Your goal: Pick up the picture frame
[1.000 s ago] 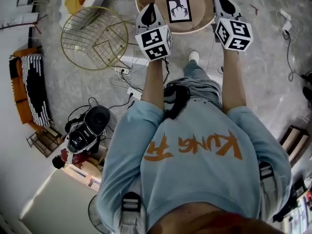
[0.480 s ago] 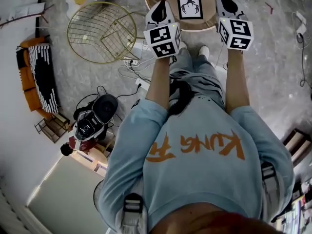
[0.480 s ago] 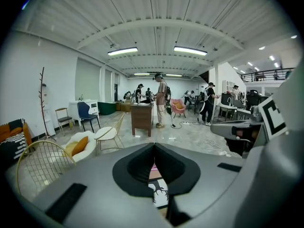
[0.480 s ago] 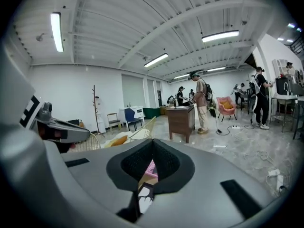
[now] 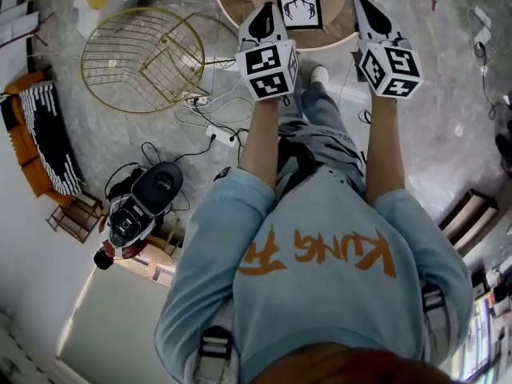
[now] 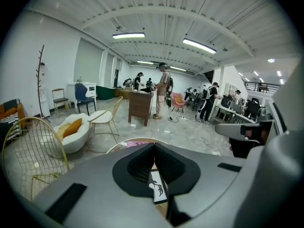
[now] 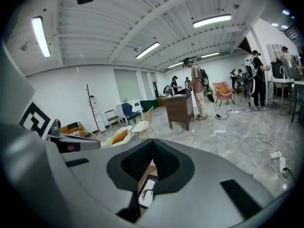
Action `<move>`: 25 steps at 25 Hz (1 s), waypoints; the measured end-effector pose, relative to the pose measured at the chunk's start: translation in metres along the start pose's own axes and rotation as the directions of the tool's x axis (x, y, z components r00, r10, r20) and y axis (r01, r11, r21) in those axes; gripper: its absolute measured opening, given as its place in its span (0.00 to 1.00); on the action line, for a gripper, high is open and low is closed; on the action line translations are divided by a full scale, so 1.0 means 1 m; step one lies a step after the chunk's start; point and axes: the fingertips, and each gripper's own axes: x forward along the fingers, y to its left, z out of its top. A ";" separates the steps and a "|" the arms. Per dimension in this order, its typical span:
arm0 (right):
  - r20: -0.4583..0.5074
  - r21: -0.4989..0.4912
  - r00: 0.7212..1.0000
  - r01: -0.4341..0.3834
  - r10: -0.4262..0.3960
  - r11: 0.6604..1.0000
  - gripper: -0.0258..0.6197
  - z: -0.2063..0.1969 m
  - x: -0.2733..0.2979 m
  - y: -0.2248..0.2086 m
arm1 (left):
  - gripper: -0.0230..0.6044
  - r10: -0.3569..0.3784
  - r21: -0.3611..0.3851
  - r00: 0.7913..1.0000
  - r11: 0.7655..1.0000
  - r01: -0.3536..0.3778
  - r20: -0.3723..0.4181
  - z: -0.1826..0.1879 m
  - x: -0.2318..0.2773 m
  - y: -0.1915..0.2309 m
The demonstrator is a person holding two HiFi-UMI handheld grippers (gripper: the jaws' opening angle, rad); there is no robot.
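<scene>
Picture frame [image 5: 298,4] whole overhead, mere sliver past closed left claw [image 6: 154,148], closed right claw [image 7: 152,145].

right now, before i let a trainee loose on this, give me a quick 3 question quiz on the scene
1. True or false: the left gripper is shut on the picture frame.
2. The picture frame lies on: A) the round table; B) the wire chair; C) the floor.
3. Fill in: the right gripper has its jaws ____, with nothing held between them.

Key: 1 false, it is shut but empty, short of the frame; 2 A; 3 shut.
</scene>
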 end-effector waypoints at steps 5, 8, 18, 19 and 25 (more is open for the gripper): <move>-0.049 0.020 0.999 -0.001 0.002 1.000 0.04 -0.031 0.028 -0.008 | 0.07 -0.021 -0.032 0.998 0.999 0.019 -0.061 -0.037 0.026 0.006; -0.101 0.028 0.995 0.002 0.001 1.000 0.04 -0.048 0.030 -0.011 | 0.07 -0.038 -0.050 0.994 0.998 0.033 -0.103 -0.053 0.033 0.001; -0.196 0.127 0.981 0.032 -0.007 0.991 0.04 -0.137 0.053 -0.031 | 0.07 -0.076 -0.054 0.980 0.996 0.067 -0.186 -0.126 0.091 0.007; -0.208 0.127 0.978 0.030 -0.003 0.991 0.04 -0.148 0.064 -0.031 | 0.07 -0.081 -0.054 0.977 0.996 0.072 -0.196 -0.135 0.101 0.012; -0.270 0.132 0.963 0.021 0.016 0.991 0.04 -0.203 0.112 -0.038 | 0.07 -0.091 -0.081 0.965 0.994 0.073 -0.245 -0.186 0.146 0.031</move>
